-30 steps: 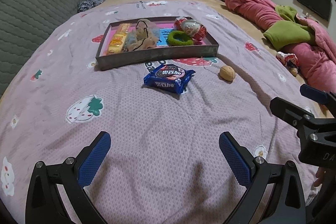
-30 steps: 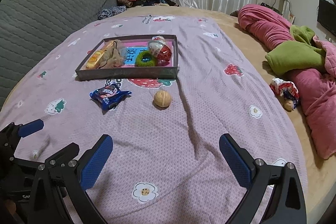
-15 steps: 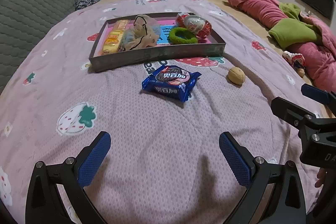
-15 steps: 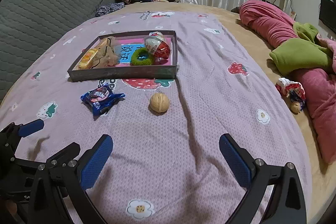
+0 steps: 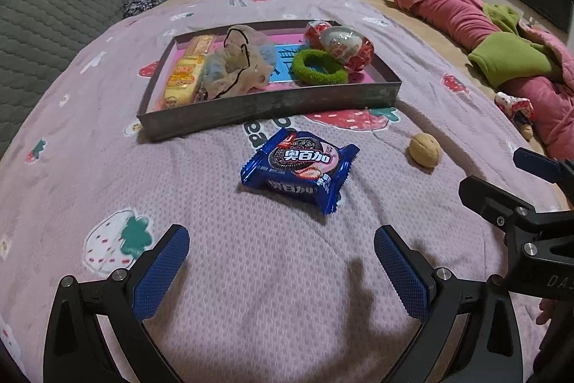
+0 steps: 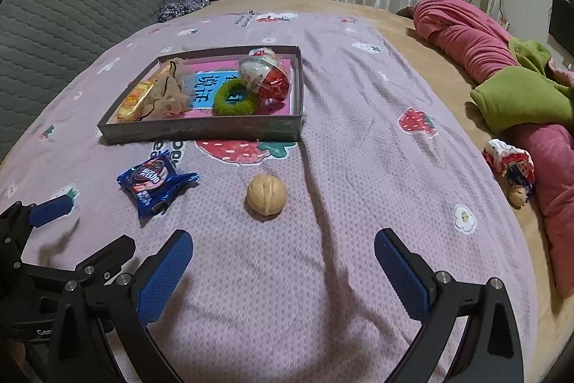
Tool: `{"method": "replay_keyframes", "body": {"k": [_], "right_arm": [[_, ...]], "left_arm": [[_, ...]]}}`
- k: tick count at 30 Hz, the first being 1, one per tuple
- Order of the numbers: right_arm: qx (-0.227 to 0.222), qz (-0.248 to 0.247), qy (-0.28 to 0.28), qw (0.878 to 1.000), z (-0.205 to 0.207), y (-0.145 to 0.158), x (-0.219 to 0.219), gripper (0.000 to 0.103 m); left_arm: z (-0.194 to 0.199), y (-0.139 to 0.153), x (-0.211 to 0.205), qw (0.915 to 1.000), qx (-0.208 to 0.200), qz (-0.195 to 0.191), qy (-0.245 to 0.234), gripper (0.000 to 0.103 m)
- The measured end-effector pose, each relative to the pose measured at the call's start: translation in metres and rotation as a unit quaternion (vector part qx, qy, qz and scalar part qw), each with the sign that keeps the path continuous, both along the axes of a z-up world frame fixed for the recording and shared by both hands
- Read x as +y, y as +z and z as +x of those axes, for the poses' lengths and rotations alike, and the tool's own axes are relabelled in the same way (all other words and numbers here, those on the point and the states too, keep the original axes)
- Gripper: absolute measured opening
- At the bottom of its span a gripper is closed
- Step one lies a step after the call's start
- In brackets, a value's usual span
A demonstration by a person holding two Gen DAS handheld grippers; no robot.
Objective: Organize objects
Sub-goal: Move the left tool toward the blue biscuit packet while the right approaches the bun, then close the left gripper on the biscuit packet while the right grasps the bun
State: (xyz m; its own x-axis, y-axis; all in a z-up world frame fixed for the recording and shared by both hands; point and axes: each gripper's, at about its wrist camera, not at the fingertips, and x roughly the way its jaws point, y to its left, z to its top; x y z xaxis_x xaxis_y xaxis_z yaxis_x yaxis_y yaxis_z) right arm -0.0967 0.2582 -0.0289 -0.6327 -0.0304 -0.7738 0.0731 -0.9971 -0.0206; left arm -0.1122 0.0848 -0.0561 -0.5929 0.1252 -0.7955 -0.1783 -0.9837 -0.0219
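Both my claws have come closer to the loose snacks since a second ago.
Left claw [image 5: 281,261] gapes wide, empty, facing the cookie packet [image 5: 299,169]; right claw [image 6: 283,261] gapes too, facing the walnut [image 6: 266,193]. Several items already sit in the tray [image 6: 201,129]; packet and walnut lie just outside it on the bedspread [image 6: 358,167].

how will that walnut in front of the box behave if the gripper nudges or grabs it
The walnut looks round and hard-shelled, so a nudge would probably roll it, though the soft bedspread may slow it. Its curved shell could slip between the flat pads unless gripped centrally.
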Motion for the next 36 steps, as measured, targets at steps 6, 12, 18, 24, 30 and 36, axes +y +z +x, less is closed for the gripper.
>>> {"method": "replay_keyframes", "body": {"k": [6,12,18,24,30,36], "right_arm": [[-0.005,-0.004,0.001,1.000,-0.015,-0.005,0.001,0.102],[-0.014,-0.002,0.001,1.000,-0.032,-0.013,0.001,0.102],[-0.027,0.001,0.003,1.000,-0.046,-0.025,-0.002,0.102],[-0.034,-0.007,0.000,0.999,-0.057,-0.033,-0.002,0.102],[-0.036,-0.021,-0.003,0.999,-0.065,-0.038,0.002,0.102],[-0.039,-0.028,-0.005,0.999,-0.069,-0.042,0.007,0.096]], "left_arm": [[-0.015,-0.009,0.002,1.0000,-0.004,-0.005,-0.001,0.103],[-0.030,-0.018,0.002,0.9999,-0.012,-0.006,-0.001,0.103],[-0.044,-0.025,0.004,0.9999,-0.011,-0.002,-0.012,0.103],[-0.055,-0.030,0.004,0.9998,-0.016,0.006,-0.013,0.103],[-0.066,-0.033,0.003,0.9996,-0.020,0.010,-0.015,0.103],[-0.074,-0.037,0.001,0.9993,-0.024,0.019,-0.022,0.103]]}}
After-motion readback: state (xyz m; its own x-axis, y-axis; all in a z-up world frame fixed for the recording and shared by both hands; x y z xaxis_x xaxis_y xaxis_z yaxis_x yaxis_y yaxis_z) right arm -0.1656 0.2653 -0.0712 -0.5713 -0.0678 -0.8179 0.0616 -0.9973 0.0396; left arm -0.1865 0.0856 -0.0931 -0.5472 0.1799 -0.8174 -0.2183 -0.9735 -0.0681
